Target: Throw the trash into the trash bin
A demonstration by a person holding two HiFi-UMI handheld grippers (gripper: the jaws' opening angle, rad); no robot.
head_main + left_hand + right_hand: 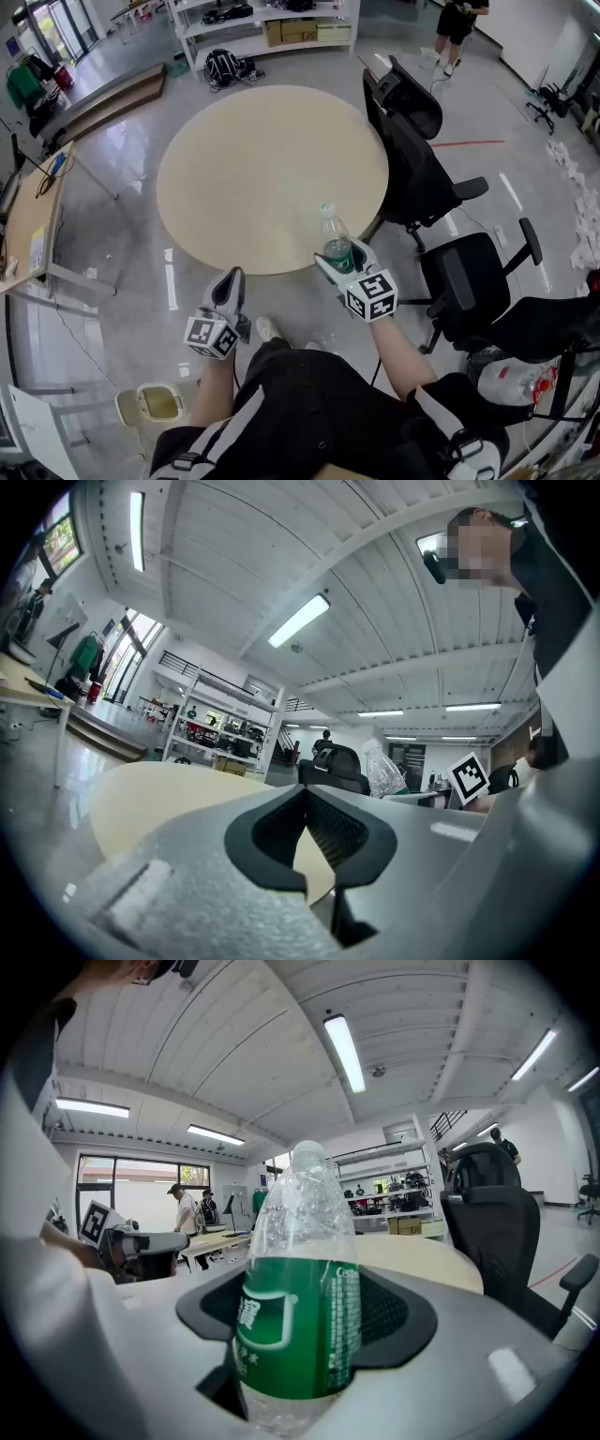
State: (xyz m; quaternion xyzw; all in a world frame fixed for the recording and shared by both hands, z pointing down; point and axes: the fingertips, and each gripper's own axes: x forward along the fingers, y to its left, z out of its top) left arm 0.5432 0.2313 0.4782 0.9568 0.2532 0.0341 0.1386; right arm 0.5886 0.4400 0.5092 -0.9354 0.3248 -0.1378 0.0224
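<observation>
Standing out in the head view, the right tongs (345, 265) grip 1 clear plastic bottle (336, 242) upright at its green label, over the near rim of the round surface (253, 169). A pale bin (155, 405) sits on the floor, lower left. The left gripper view shows the left tongs (309, 803) closed on nothing. In the right gripper view the bottle's walls are crinkled. It looks empty, light, slick and easily crushed, so the label band seems the best hold.

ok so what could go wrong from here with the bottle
The right hand-held gripper clamps the bottle only at its green label, top free, so a swing might tip or slip it. The bin sits on the floor at the person's left, so crossing over could bump the left hand-held gripper or miss the opening.
</observation>
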